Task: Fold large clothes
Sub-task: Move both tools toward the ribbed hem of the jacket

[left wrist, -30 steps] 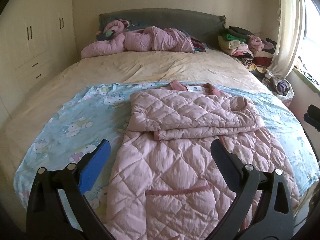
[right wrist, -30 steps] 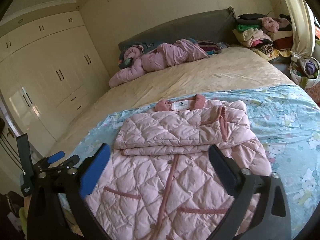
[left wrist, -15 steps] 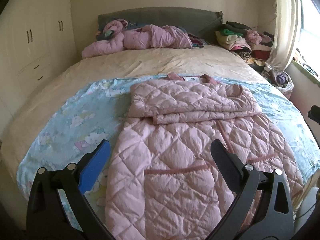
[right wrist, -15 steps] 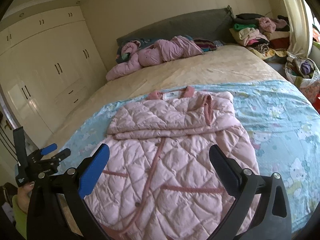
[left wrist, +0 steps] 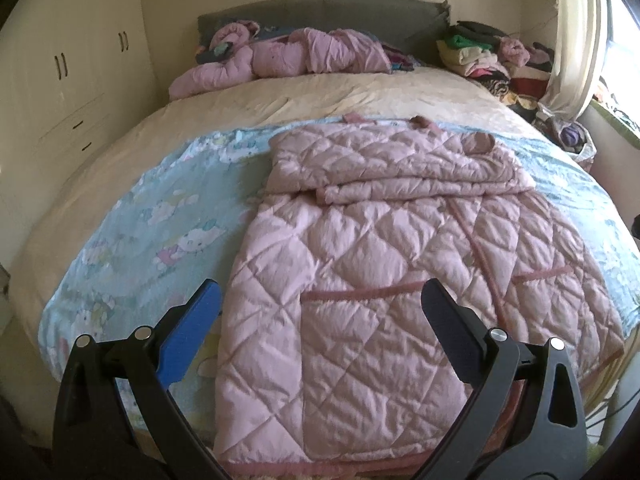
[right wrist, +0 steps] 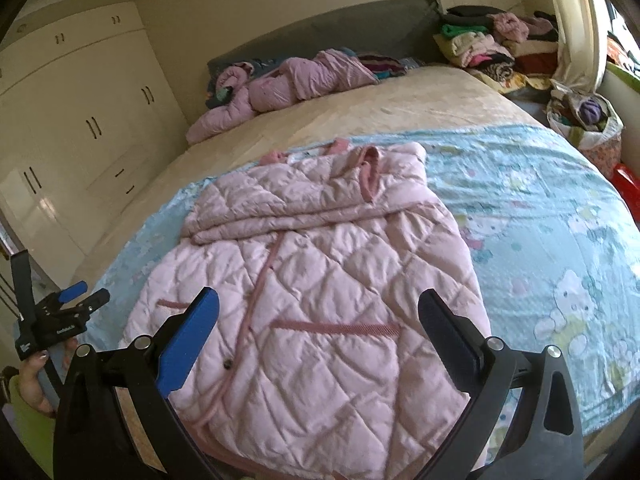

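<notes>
- On the blue cartoon-print sheet at the foot of the bed lies the pink quilted coat, front side up, hem toward the cameras, collar toward the headboard.
- Both sleeves are folded across the chest in a stacked band; the darker pink placket runs down the front and two darker pocket trims cross the lower body.
- In the left wrist view the left hand-held gripper hangs above the coat's hem at 6 o'clock, jaws spread wide, holding nothing; its blue pad sits over the sheet just beside the coat's edge, the black pad over the coat.
- In the right wrist view the right hand-held gripper hangs above the lower coat, also spread wide and holding nothing, both pads over the quilting.
- In that same view the left hand-held gripper shows at 9 o'clock beyond the sheet's edge, held in a hand.
- At 12 o'clock by the headboard lies a crumpled pink padded garment.
- At 1 to 2 o'clock a pile of folded clothes sits beside the bed, near a pale curtain.
- At 9 to 10 o'clock stands a cream wardrobe with dark handles.
- A bag of clothes sits at 2 o'clock in the right wrist view.
</notes>
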The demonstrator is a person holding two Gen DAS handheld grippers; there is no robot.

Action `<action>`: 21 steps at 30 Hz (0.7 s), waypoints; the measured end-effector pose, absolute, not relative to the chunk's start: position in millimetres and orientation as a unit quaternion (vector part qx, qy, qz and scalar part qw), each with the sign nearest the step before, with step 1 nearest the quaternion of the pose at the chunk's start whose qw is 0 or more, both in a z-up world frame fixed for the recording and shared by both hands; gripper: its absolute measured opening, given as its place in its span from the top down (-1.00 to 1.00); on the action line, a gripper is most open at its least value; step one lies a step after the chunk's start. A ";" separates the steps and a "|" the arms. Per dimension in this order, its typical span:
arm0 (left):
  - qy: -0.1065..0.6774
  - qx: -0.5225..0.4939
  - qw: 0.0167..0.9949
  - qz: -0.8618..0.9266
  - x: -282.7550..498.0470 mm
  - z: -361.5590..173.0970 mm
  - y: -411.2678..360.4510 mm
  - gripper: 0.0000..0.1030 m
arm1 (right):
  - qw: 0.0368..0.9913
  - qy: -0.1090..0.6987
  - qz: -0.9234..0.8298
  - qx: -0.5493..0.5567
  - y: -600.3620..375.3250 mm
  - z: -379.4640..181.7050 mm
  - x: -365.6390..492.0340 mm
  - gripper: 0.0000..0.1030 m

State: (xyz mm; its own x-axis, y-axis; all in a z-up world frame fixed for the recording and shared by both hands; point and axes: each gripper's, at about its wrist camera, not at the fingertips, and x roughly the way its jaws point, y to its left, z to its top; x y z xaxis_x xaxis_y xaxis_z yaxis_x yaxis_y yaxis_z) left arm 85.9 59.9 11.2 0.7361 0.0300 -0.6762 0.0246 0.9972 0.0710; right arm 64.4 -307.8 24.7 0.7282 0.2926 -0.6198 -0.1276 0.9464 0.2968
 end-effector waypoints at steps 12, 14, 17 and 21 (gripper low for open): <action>0.410 -0.001 0.912 0.017 80.5 -25.4 99.6 -0.82 | 0.908 0.395 0.099 0.101 -320.8 -17.3 55.2 -0.92; 0.420 -0.022 0.907 0.017 79.0 -31.2 111.7 -0.82 | 0.905 0.402 0.097 0.102 -323.9 -23.6 54.1 -0.92; 0.443 -0.039 0.895 0.027 78.4 -44.7 131.2 -0.82 | 0.899 0.413 0.096 0.107 -328.5 -31.4 52.8 -0.92; 0.473 -0.075 0.878 0.003 75.8 -61.8 150.9 -0.82 | 0.895 0.421 0.092 0.116 -337.3 -38.2 50.2 -0.92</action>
State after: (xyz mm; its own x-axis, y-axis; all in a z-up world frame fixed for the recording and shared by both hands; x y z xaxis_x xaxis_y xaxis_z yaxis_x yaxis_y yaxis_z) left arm 75.8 150.9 -61.8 0.5518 -0.0656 -0.8314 -0.0757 0.9888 -0.1283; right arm 50.2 -337.3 -38.2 0.6284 0.2633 -0.7320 -0.0674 0.9559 0.2859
